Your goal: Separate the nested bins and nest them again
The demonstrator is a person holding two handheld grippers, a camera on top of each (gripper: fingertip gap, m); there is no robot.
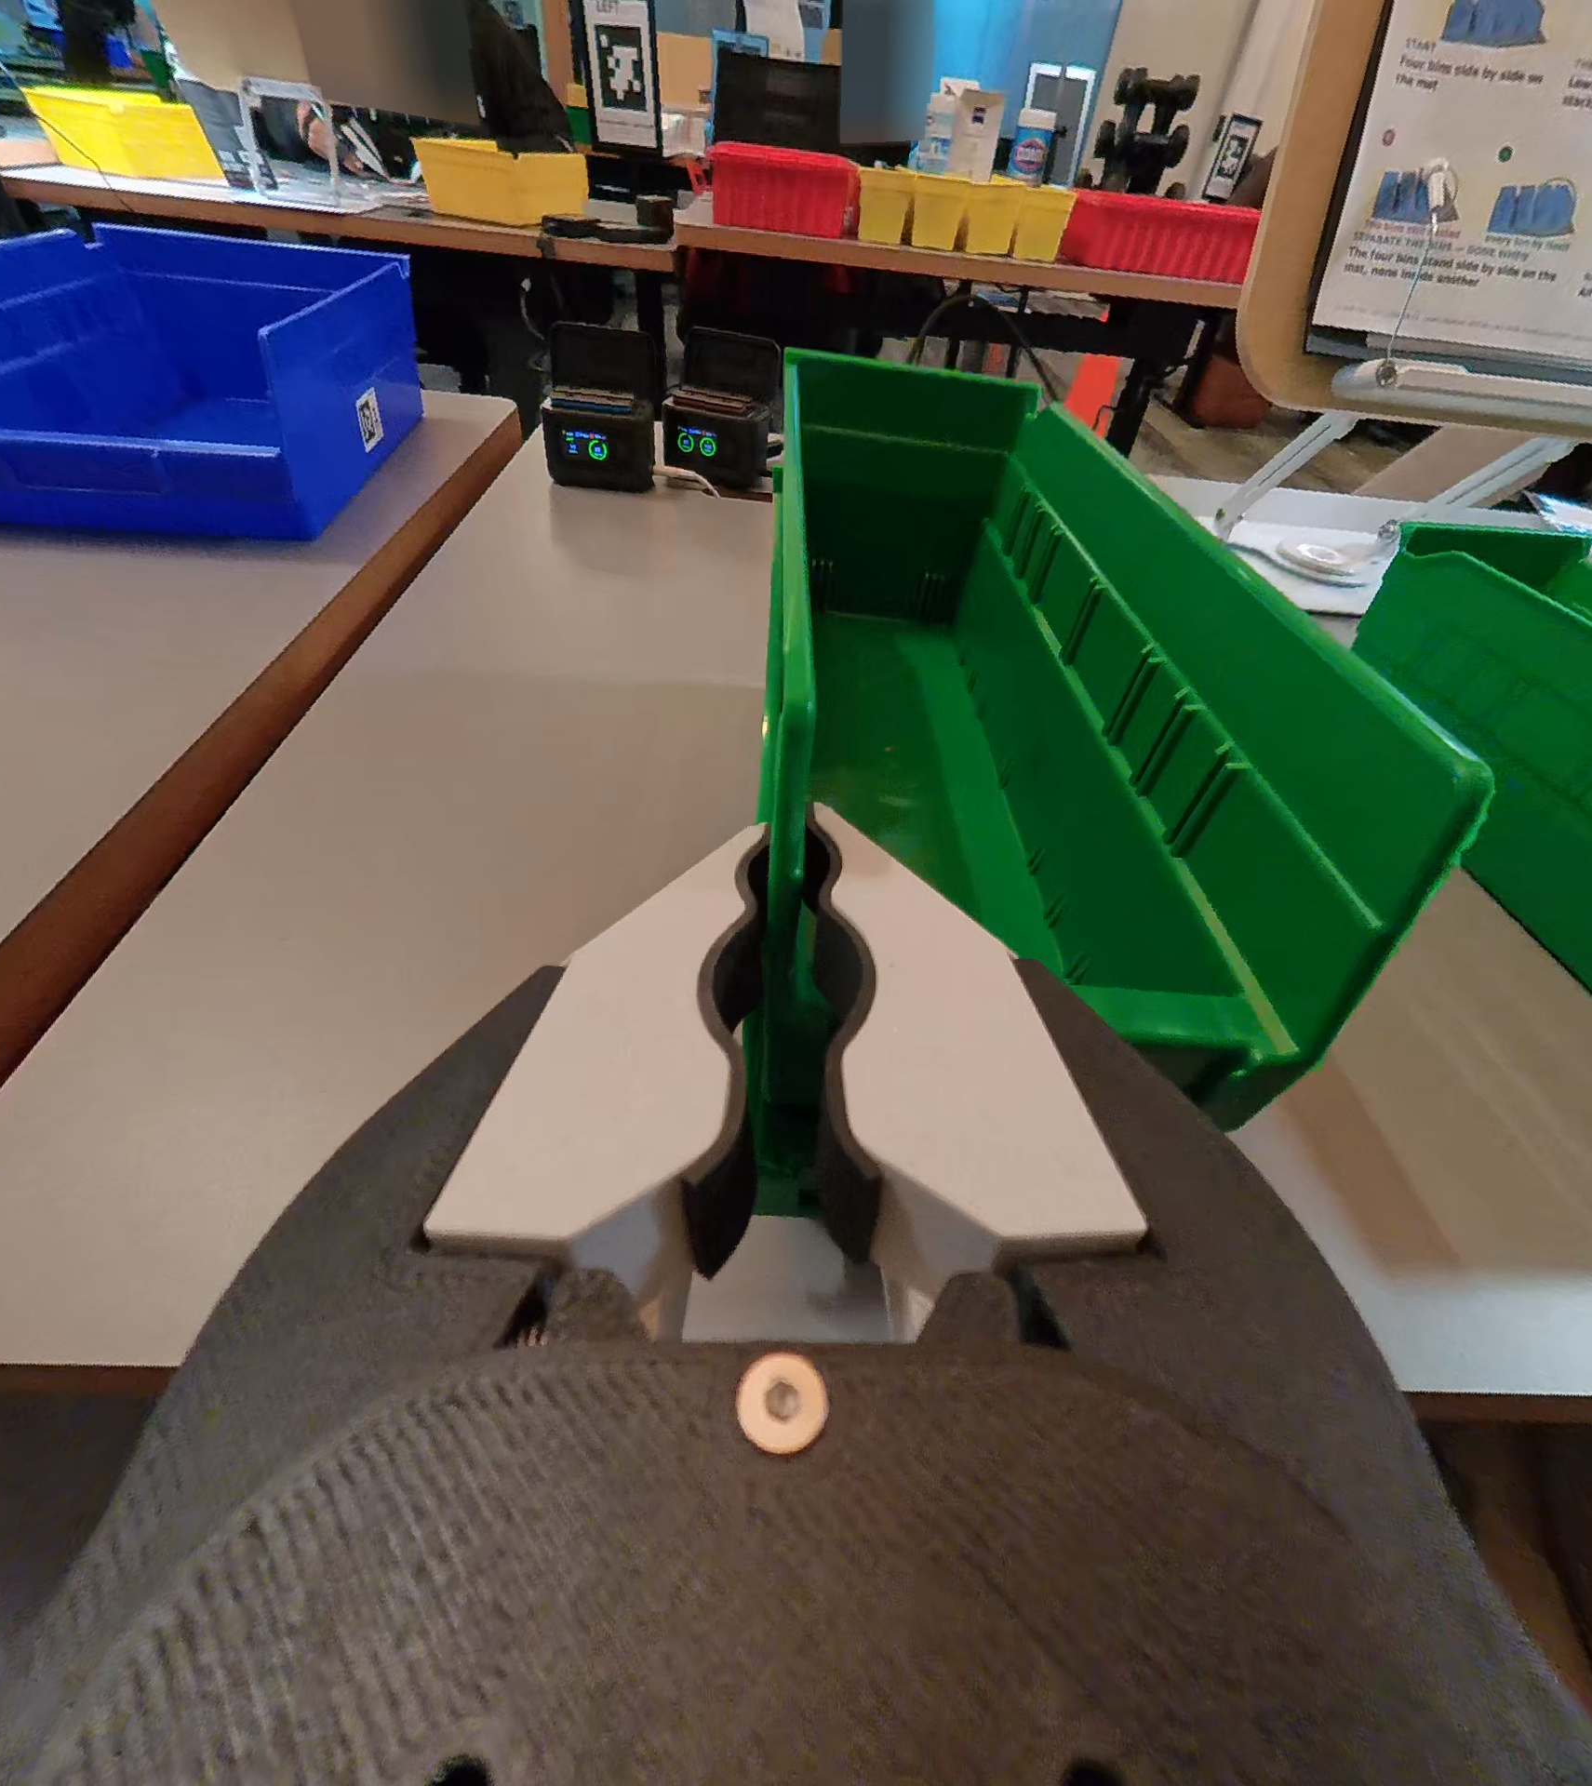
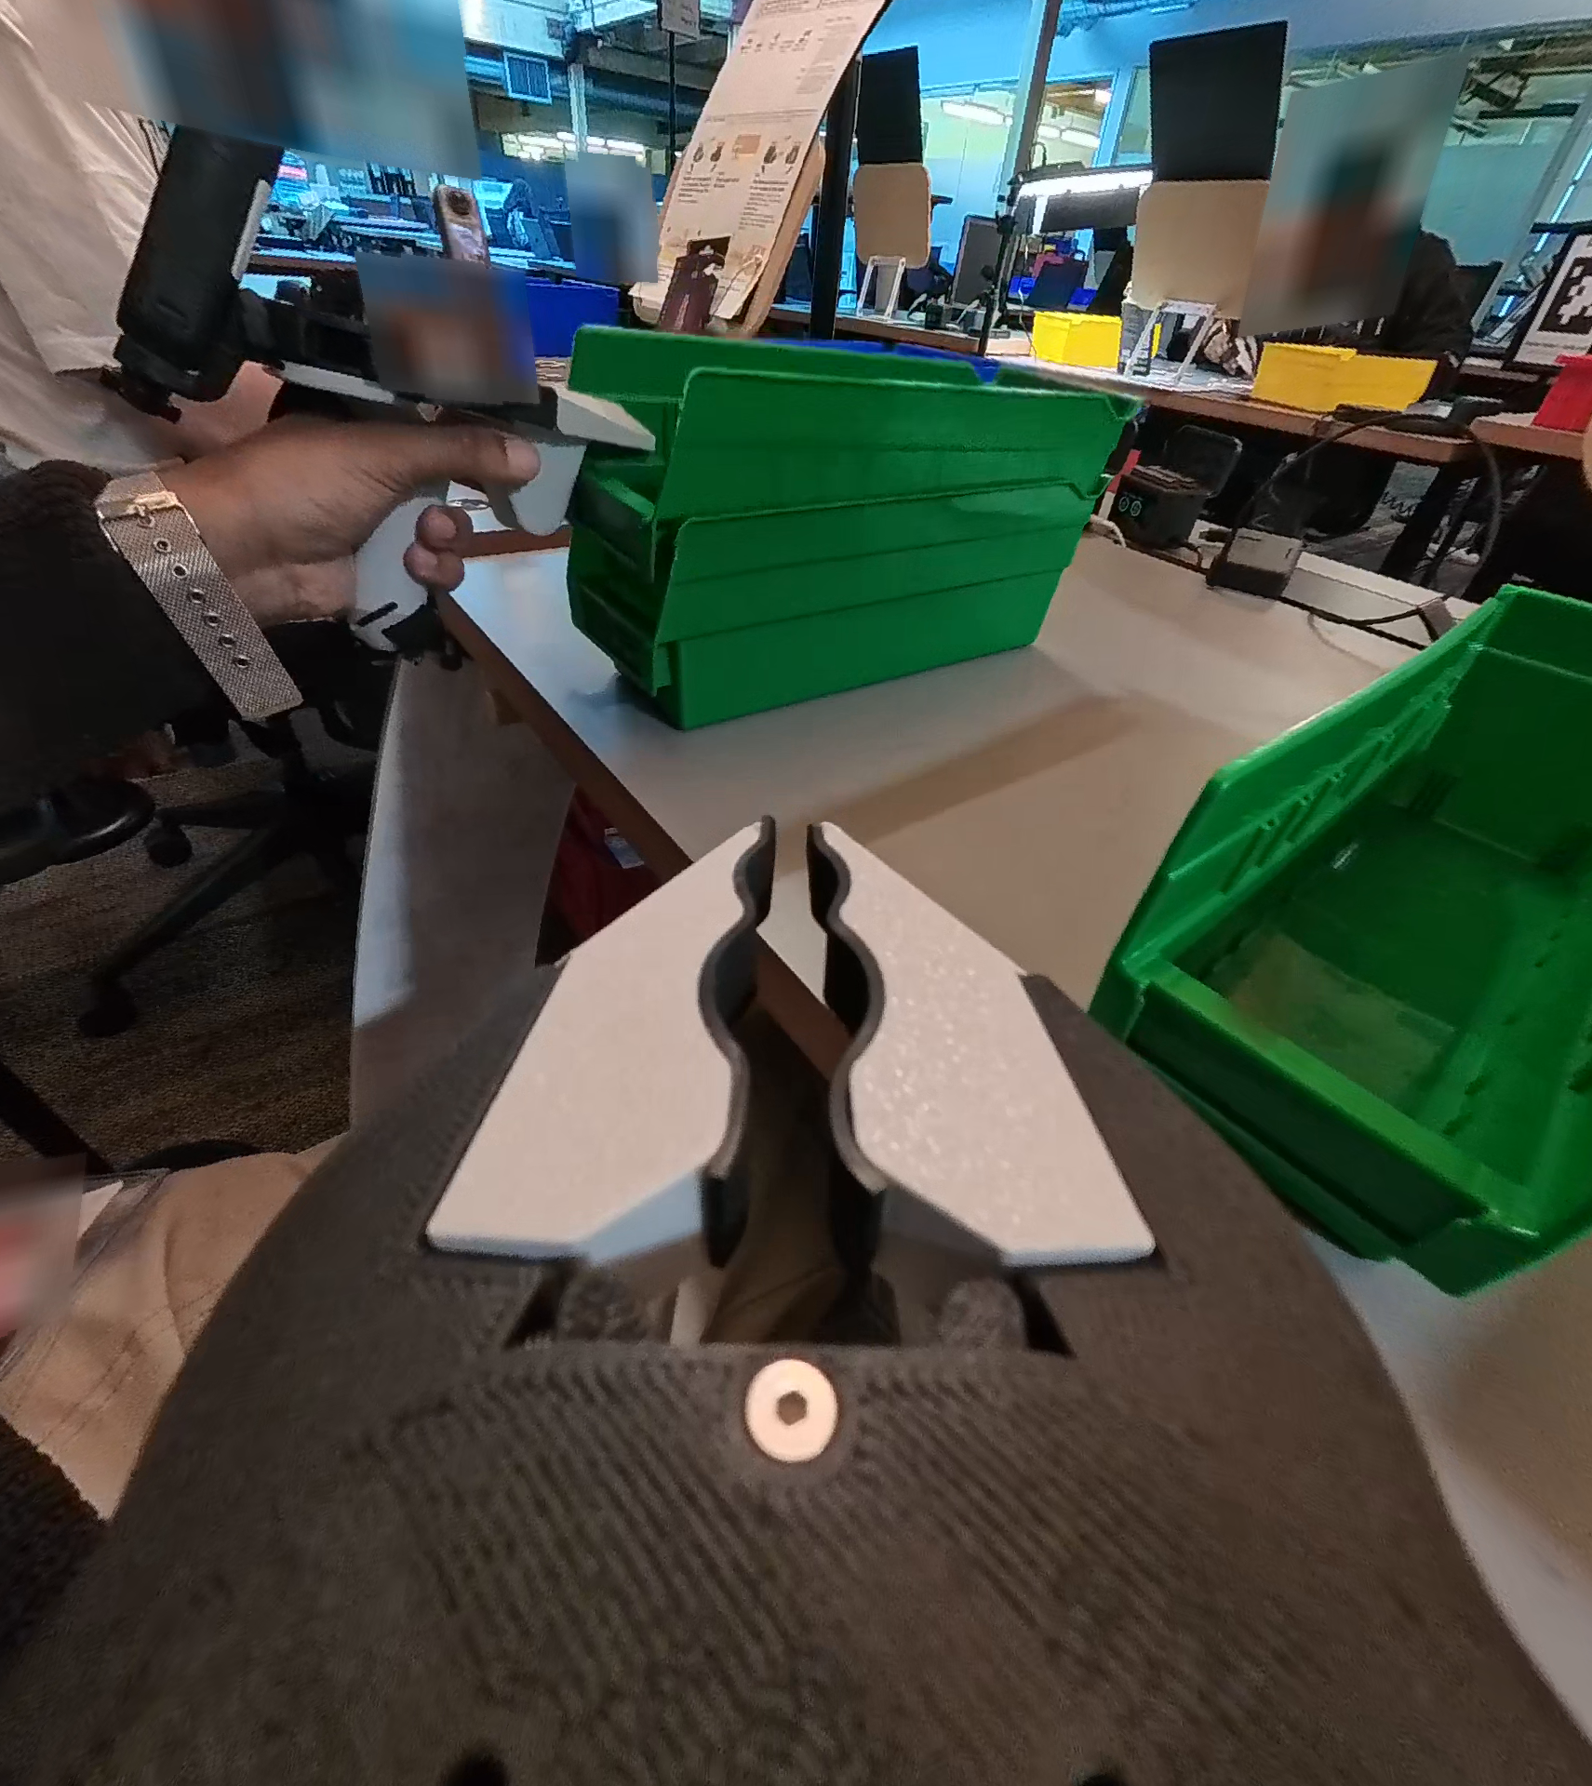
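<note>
- Green bins, a nested stack [image 2: 850,522], stand on the grey table [image 2: 1014,802] at about 12 o'clock in the right wrist view; the top bin [image 1: 1043,734] is tilted up out of the stack.
- Left gripper [image 1: 787,841] is clamped on that bin's left side wall, which runs between its grey fingers [image 1: 637,1044] toward 12 o'clock.
- A person's hand [image 2: 328,512], at 10 o'clock in the right wrist view, grips the left gripper's handle, wrist level, a metal watch band on it.
- Right gripper [image 2: 790,841] points over the table edge, its tips nearly together with a thin gap, holding nothing.
- Another green bin [image 2: 1410,966] sits at 3 o'clock, tilted, just beside the right gripper.
</note>
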